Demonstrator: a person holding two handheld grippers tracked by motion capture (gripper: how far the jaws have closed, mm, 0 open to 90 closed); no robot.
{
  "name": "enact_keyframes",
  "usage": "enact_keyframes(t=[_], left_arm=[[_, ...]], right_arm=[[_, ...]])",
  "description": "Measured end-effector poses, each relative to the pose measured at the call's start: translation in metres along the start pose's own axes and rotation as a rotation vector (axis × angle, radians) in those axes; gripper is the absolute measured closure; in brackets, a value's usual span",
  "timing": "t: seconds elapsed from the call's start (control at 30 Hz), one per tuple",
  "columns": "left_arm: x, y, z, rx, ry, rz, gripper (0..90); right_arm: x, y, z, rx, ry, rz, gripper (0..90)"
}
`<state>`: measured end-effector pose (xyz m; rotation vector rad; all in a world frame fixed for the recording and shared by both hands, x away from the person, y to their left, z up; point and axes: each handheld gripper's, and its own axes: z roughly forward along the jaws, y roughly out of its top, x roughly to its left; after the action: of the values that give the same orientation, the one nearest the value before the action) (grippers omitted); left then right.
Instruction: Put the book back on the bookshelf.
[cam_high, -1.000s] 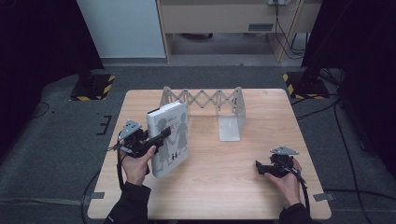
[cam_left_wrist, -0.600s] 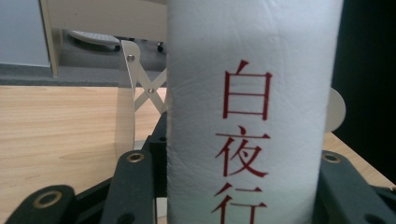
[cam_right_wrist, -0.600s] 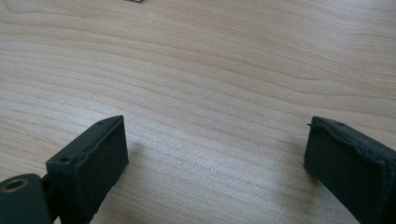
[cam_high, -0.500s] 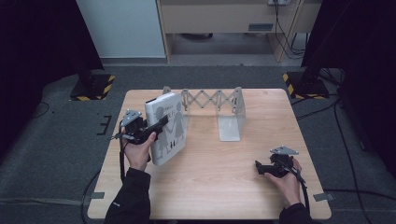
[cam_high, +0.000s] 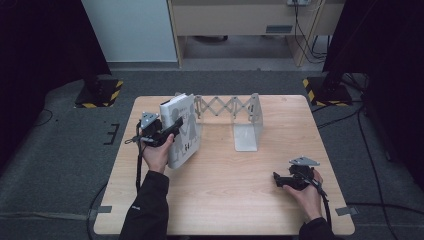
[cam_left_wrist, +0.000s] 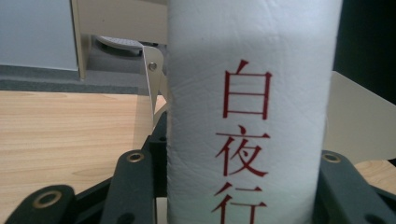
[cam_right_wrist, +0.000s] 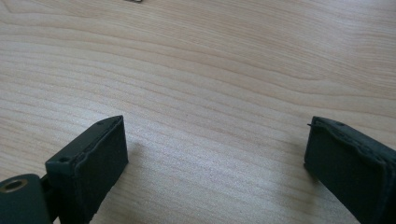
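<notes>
A white book (cam_high: 181, 131) with dark figures on its cover stands nearly upright at the left end of the expandable metal book rack (cam_high: 235, 110). My left gripper (cam_high: 172, 131) is shut on its spine. In the left gripper view the white spine (cam_left_wrist: 247, 112) with red characters sits between the two black jaws, and a rack end plate (cam_left_wrist: 156, 84) shows just behind it. My right gripper (cam_high: 278, 180) rests low over the table near the front right. It stands open with bare wood between its fingers (cam_right_wrist: 93, 158).
The rack's right end plate (cam_high: 247, 135) stands on the wooden table (cam_high: 225, 200) at mid-back. Yellow-and-black striped stand bases (cam_high: 97, 95) sit on the floor behind both back corners. A cabinet lies beyond the far edge.
My left gripper has carried the book away from the front and toward the rack, raising it from a tilted pose to nearly upright. The right gripper has stayed put.
</notes>
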<state>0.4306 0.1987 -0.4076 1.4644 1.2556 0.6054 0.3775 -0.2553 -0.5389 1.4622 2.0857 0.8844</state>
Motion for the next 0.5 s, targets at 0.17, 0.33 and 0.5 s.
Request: enact_keyframes(t=[0.17, 0.33, 0.5], left_arm=[[-0.001, -0.002, 0.01, -0.001, 0.017, 0.01, 52.6], [-0.004, -0.006, 0.016, -0.004, 0.025, 0.028, 52.5], [-0.007, -0.008, 0.016, -0.006, 0.022, 0.056, 52.4]], right_arm=[[0.0, 0.0, 0.0, 0.0, 0.0, 0.0, 6.3], [0.0, 0.0, 0.0, 0.0, 0.0, 0.0, 6.3], [0.0, 0.0, 0.0, -0.001, 0.0, 0.001, 6.4]])
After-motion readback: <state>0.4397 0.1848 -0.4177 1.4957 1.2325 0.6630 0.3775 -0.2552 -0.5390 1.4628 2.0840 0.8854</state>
